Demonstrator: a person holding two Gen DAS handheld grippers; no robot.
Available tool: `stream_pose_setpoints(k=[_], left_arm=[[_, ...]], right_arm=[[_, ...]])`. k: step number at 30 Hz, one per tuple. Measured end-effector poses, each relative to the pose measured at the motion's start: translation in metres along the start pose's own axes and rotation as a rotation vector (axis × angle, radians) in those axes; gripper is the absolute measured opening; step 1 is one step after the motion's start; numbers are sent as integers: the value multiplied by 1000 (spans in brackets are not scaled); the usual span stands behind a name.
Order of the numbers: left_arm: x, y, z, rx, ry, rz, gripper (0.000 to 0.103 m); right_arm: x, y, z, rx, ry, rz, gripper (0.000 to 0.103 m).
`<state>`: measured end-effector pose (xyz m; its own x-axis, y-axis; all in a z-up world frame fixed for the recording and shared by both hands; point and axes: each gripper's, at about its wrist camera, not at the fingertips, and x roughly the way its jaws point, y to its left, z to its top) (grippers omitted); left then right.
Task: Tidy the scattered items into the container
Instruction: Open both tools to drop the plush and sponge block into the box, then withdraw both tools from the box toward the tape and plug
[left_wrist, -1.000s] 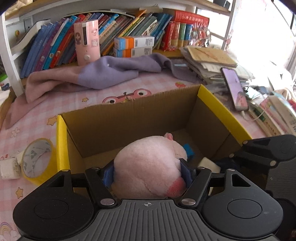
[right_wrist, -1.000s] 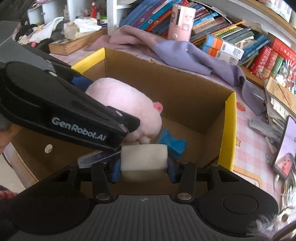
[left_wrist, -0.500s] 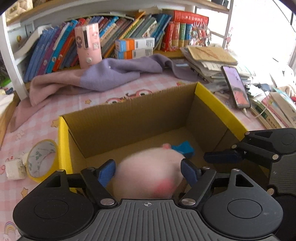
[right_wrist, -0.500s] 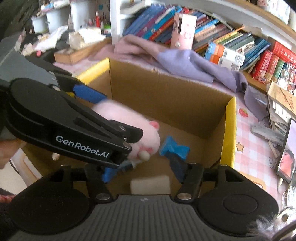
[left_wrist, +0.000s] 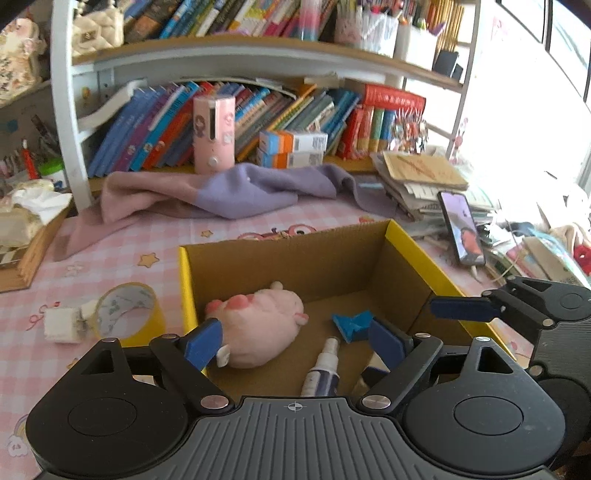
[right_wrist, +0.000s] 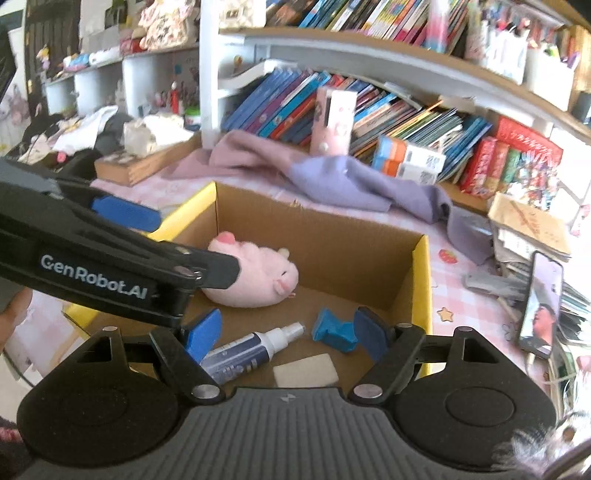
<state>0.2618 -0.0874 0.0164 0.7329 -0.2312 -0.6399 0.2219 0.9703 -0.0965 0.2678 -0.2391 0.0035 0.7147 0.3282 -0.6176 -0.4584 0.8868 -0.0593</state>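
Both the left gripper (left_wrist: 299, 341) and right gripper (right_wrist: 286, 334) were opening, grasping nothing, above the cardboard box (right_wrist: 419, 280) holding the plush pig (right_wrist: 258, 275) and white eraser (right_wrist: 306, 370).

A sec ago my left gripper (left_wrist: 299, 338) was clamped on the soft pink plush pig (left_wrist: 258, 325); now its jaws are opening w/ nothing between, and the pig lies on the floor of the brown cardboard box w/ yellow rim (left_wrist: 413, 243), approx 10 o'clock. My right gripper (right_wrist: 284, 332) let go of the white rectangular eraser block (right_wrist: 306, 370); its jaws are opening, the block lies flat at 6 o'clock.
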Motion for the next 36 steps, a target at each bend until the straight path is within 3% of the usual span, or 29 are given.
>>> stream_pose_setpoints(k=[10,21,29,36], left_arm=[[-49,16,-24,0,-79,-30,94],[-104,38,-69,6,-104,-97,94],[-148,68,-113,-45,-89,-109,95],[-174,96,-138,-75,-67,-51,95]], right_arm=[[-48,33,-10,72,-85,-154,79],[-99,91,-40,133,-117,-303,81],[-131,144,-72,174,-89,-346,82],[-137,184,-81,168,-46,-322,82]])
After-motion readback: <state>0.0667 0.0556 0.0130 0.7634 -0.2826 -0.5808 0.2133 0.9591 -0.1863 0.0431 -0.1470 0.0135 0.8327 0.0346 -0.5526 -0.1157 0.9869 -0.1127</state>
